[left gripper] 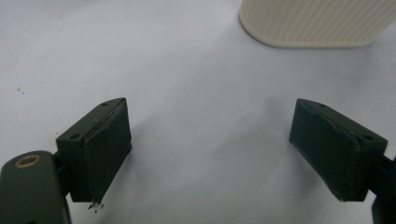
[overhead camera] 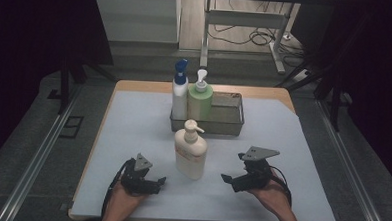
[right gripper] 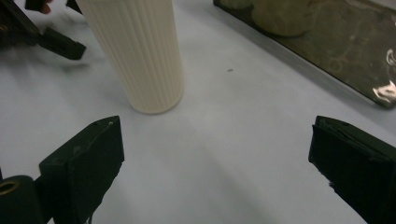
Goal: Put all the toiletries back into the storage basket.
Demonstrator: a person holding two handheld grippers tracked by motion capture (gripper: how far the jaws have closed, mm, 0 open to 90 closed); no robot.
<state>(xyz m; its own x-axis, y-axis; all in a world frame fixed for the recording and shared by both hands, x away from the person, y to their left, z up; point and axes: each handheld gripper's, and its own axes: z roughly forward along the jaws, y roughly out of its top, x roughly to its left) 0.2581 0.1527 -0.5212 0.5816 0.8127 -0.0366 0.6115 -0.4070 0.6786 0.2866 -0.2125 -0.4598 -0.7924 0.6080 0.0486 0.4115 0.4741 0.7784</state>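
While the left gripper rests low on the white sheet with its 2 jaws spread wide and nothing between them, the cream pump bottle stands upright just to its right. Beyond the bottle, the right gripper hovers with its jaws wide apart and bare too, the wire basket behind.

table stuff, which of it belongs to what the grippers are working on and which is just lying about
In the job:
- cream pump bottle, standing upright between the grippers
- left gripper, open, nothing between its jaws
- right gripper, open, nothing between its jaws
- probably the wire basket, right behind the cream bottle

Just there:
- blue-capped spray bottle, in the basket
- green pump bottle, in the basket
- desk frame and cables on the floor beyond
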